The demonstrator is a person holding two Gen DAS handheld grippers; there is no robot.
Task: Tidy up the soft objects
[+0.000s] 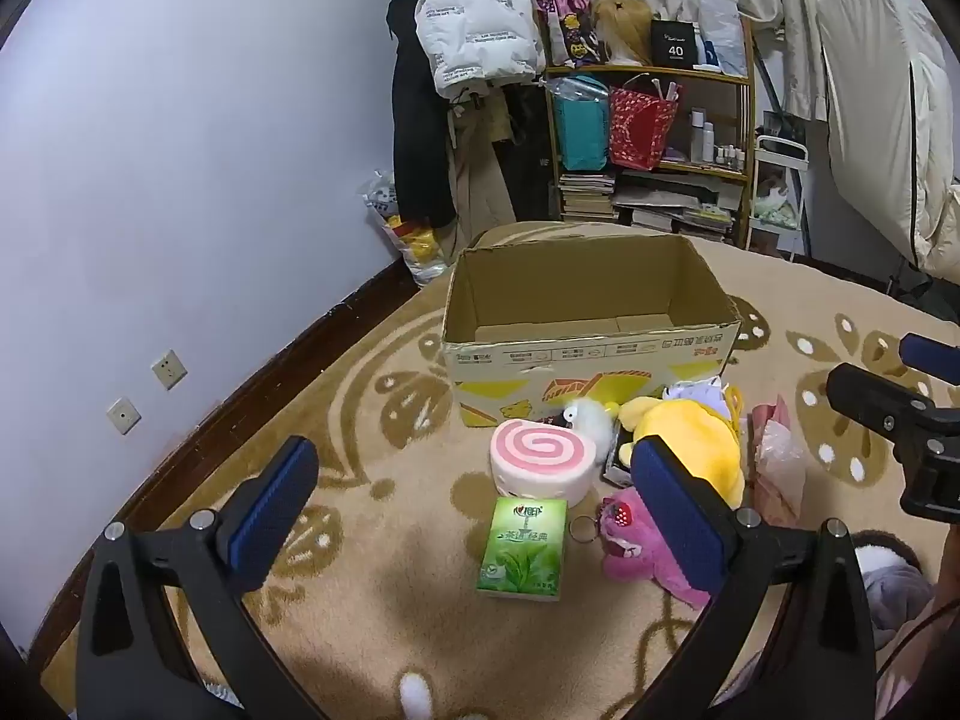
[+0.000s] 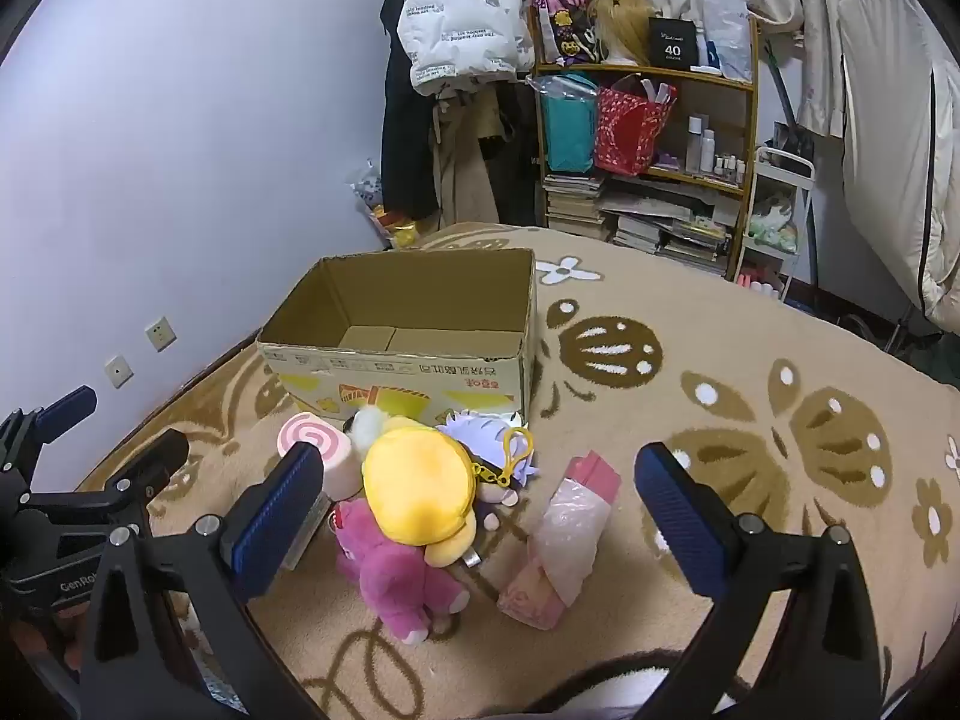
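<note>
An open cardboard box (image 1: 576, 354) (image 2: 408, 372) stands on a tan patterned blanket, with nothing visible inside. In front of it lies a heap of soft things: a pink swirl roll cushion (image 1: 543, 468) (image 2: 312, 441), a yellow plush (image 1: 696, 438) (image 2: 420, 489), a pink plush bear (image 1: 642, 546) (image 2: 408, 576), a purple-haired doll (image 2: 489, 441), a green tissue pack (image 1: 522, 549) and a pink plastic-wrapped pack (image 2: 564, 540) (image 1: 777, 468). My left gripper (image 1: 474, 516) hovers open above the tissue pack. My right gripper (image 2: 480, 510) is open over the plush heap, holding nothing.
A wooden shelf (image 1: 654, 138) with bags, books and bottles stands behind the bed, beside hanging coats (image 1: 468, 30). A lilac wall (image 1: 180, 150) with sockets runs along the left. The blanket (image 2: 750, 390) spreads to the right of the box.
</note>
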